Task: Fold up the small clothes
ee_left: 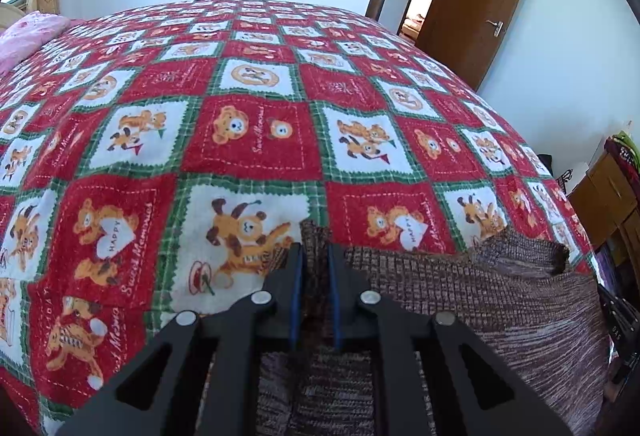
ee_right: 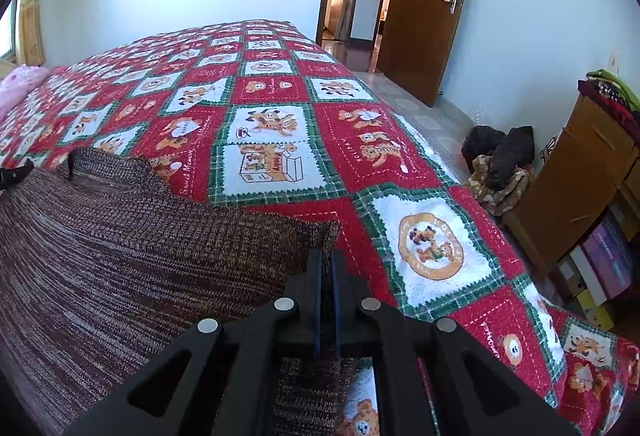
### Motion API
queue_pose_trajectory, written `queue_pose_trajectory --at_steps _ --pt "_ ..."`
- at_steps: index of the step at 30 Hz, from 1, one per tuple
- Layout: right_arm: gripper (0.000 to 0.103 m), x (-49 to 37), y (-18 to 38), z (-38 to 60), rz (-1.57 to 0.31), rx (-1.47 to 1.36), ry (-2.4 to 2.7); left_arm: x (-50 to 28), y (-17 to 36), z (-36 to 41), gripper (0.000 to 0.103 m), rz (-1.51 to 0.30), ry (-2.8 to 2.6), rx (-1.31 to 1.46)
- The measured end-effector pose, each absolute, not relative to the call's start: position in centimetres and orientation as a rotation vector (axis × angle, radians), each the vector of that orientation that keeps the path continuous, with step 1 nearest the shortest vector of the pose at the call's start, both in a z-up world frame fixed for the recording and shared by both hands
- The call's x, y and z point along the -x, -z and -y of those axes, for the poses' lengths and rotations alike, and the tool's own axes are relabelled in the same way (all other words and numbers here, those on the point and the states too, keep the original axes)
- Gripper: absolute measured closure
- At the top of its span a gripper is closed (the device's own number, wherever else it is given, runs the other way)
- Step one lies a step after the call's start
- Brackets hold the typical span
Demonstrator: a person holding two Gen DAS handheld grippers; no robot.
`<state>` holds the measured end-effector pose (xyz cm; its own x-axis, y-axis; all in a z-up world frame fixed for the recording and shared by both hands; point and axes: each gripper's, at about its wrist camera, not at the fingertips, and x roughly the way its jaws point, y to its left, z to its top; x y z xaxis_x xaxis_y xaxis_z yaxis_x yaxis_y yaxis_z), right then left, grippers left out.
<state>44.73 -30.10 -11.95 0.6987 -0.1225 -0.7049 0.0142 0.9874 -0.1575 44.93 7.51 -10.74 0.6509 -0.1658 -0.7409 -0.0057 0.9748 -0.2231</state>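
A brown marled knit sweater (ee_left: 500, 300) lies spread across the near edge of a bed, on a red, white and green patchwork bedspread (ee_left: 248, 132) printed with cartoon bears and dogs, as two black handheld claws pinch it at separate corners. The left claw (ee_left: 315, 252), seen from its own wrist camera, has its blue-lined fingers (ee_left: 297, 288) drawn in on a ribbed strip of the knit that stands up between them, the fabric filling the narrow gap and running back under the tool. To that claw's right the sweater rises in a loose fold, with a dark opening (ee_left: 560, 256) at its far end. In the right wrist view the right claw (ee_right: 326, 260) is clamped nearly flat on the sweater's (ee_right: 132, 236) far right corner, where the knit comes to a point just over the bedspread (ee_right: 432, 176); more of the ribbed edge shows beneath the tool. At the left rim of that view a small black part, apparently the tip of the left claw (ee_right: 14, 174), sits at the garment's other end. A pink pillow (ee_left: 28, 36) rests at the head of the bed, a brown door (ee_right: 424, 8) bearing a red paper cutting stands open, and dark clothing (ee_right: 498, 164) is heaped on the floor beside a wooden cabinet (ee_right: 576, 172).
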Motion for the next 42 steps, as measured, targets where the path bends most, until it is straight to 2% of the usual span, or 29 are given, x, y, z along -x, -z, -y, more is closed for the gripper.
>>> queue_pose_trajectory --at_steps 4,6,8,11,14,21,26,28,33,37,39,42 --pt "0.098 -44.6 11.2 30.5 -0.792 0.111 0.076 -45.0 10.3 -7.7 0.081 -0.877 0.073 0.21" --pt "0.098 -42.4 8.4 30.9 -0.706 0.071 0.157 -43.5 9.2 -7.5 0.062 -0.882 0.061 0.167" --pt "0.096 -39.3 5.0 30.4 -0.612 0.039 0.182 -41.5 8.2 -7.0 0.05 -0.858 0.048 0.119" --pt "0.096 -36.3 2.8 28.1 -0.655 0.041 0.089 -38.1 7.0 -6.1 0.048 -0.85 0.078 0.091" --pt "0.096 -33.7 3.0 25.8 -0.743 0.03 -0.027 -35.0 6.6 -4.7 0.048 -0.866 0.104 0.075" --pt "0.096 -28.6 7.7 22.5 -0.917 0.102 -0.04 -29.8 7.3 -0.6 0.042 -0.888 0.127 -0.059" --pt "0.096 -29.1 11.6 25.2 -1.032 -0.011 0.05 -29.1 8.6 1.0 0.042 -0.911 0.102 -0.095" --pt "0.096 -28.9 11.6 25.8 -1.011 -0.06 0.039 -28.9 9.3 1.7 0.04 -0.922 0.086 -0.125" --pt "0.095 -28.7 11.6 26.3 -1.008 -0.092 0.025 -27.7 10.2 1.7 0.024 -0.878 0.032 -0.133" --pt "0.094 -28.8 11.6 27.3 -1.002 -0.161 -0.003 -25.4 10.0 0.2 0.023 -0.843 0.065 -0.06" --pt "0.093 -28.9 11.6 27.8 -0.997 -0.213 -0.022 -24.2 9.9 -0.7 0.018 -0.826 0.047 -0.037" --pt "0.093 -28.8 11.8 28.4 -0.989 -0.276 -0.041 -22.4 10.0 -3.1 0.018 -0.823 0.01 0.017"
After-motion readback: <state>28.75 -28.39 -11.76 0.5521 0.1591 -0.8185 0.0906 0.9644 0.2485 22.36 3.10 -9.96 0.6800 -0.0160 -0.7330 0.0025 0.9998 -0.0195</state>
